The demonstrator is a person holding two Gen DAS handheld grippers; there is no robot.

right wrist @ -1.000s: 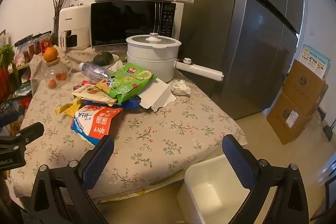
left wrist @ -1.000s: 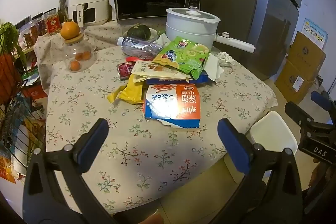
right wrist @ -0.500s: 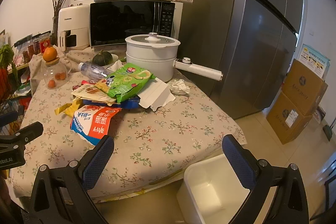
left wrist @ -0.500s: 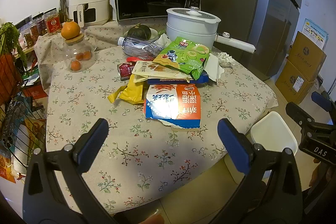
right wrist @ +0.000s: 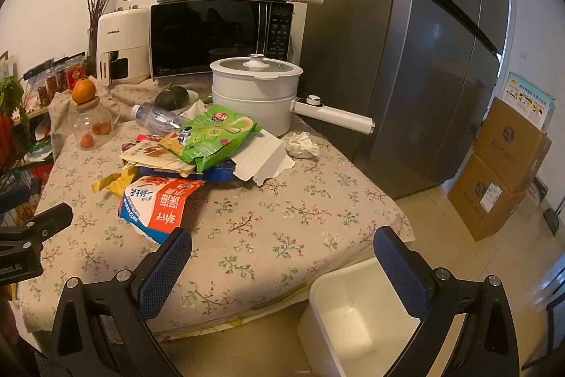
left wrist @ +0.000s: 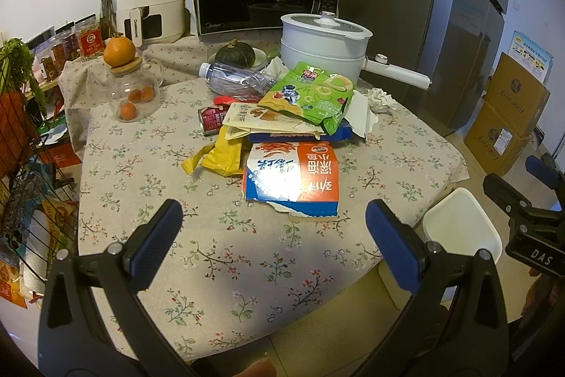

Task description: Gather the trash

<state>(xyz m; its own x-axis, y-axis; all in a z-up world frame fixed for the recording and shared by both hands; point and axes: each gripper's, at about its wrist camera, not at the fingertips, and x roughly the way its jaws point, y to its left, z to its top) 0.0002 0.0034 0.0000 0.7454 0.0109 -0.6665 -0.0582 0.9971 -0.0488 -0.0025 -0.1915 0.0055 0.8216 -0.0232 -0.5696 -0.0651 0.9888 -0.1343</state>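
On the far left of the flowered table point(left wrist: 148, 165) stands a glass jar point(left wrist: 131, 90) with an orange on its lid, not trash by the look of it. Next comes the heap in the middle: a yellow wrapper point(left wrist: 219, 156), a clear bottle point(left wrist: 235, 81) lying on its side at the back, a green snack bag point(left wrist: 310, 96) on top, and nearest the front edge a torn orange-and-blue packet point(left wrist: 293, 175). That packet lies flat, straight ahead of the left gripper point(left wrist: 273, 228), whose fingers are spread wide and hold nothing. Its long side seems to run across the fingers' line, though the lens bends things. The right gripper point(right wrist: 282, 257) is also spread and empty; the packet lies ahead of it and off to its left, so the left hand is probably the nearer. Farther right, a crumpled tissue point(right wrist: 302, 143) sits by the white pot point(right wrist: 256, 90), and the white bin point(right wrist: 356, 317) stands on the floor below the table's right corner.
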